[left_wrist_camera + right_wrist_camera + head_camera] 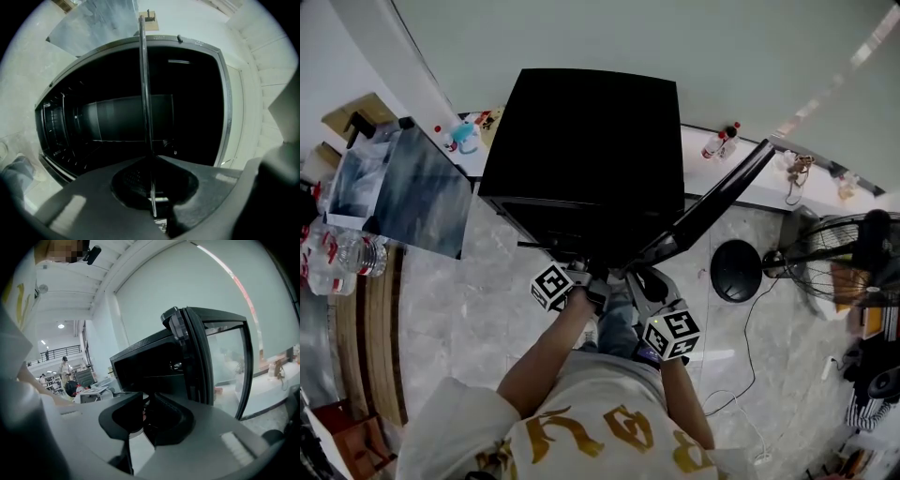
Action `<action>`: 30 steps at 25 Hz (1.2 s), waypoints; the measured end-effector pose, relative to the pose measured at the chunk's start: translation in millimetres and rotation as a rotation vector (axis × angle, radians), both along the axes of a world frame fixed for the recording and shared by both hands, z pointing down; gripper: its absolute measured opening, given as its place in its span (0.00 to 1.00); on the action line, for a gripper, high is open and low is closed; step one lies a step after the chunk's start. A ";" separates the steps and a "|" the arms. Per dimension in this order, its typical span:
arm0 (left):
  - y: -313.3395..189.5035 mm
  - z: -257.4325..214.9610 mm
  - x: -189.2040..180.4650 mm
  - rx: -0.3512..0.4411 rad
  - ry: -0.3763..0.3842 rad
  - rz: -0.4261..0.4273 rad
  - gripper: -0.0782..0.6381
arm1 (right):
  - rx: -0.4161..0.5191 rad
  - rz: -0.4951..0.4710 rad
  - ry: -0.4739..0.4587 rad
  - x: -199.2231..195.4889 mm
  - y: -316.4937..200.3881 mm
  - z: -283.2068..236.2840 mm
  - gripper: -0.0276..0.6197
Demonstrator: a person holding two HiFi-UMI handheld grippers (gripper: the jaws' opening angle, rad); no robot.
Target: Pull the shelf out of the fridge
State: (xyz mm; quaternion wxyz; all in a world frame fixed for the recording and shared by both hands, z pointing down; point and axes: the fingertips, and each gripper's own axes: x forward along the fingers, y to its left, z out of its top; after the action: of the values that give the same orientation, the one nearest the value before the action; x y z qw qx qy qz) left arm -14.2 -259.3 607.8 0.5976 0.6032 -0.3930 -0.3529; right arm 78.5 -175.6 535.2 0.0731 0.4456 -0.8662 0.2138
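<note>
At the mouth of the open black fridge point(581, 141), the left gripper point(151, 161) pinches the thin front edge of the shelf point(144, 93), which sits inside the dark cavity and shows edge-on as a single line, with ribbed rails on one side wall. The right gripper point(143, 411) hangs beside the swung-out door point(201, 357), jaws pressed together and empty. The fridge stands on a pale marble floor point(487, 309); a white ledge behind carries bottles point(719, 142), and a fan point(844, 253) stands at the right
</note>
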 end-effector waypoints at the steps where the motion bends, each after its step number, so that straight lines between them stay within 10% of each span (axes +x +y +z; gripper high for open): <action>1: 3.6 -0.2 -0.2 -0.002 0.000 0.001 0.13 | 0.000 0.004 -0.002 0.7 2.2 -0.8 0.18; 30: 43.5 5.2 -2.7 -0.020 -0.004 0.008 0.14 | 0.021 0.036 0.041 8.8 32.8 -6.0 0.11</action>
State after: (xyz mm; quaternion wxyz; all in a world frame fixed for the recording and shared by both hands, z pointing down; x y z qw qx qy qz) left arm -16.9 -215.8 613.0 0.6042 0.5994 -0.3952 -0.3457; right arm 87.2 -142.8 529.2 0.0825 0.4663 -0.8585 0.1968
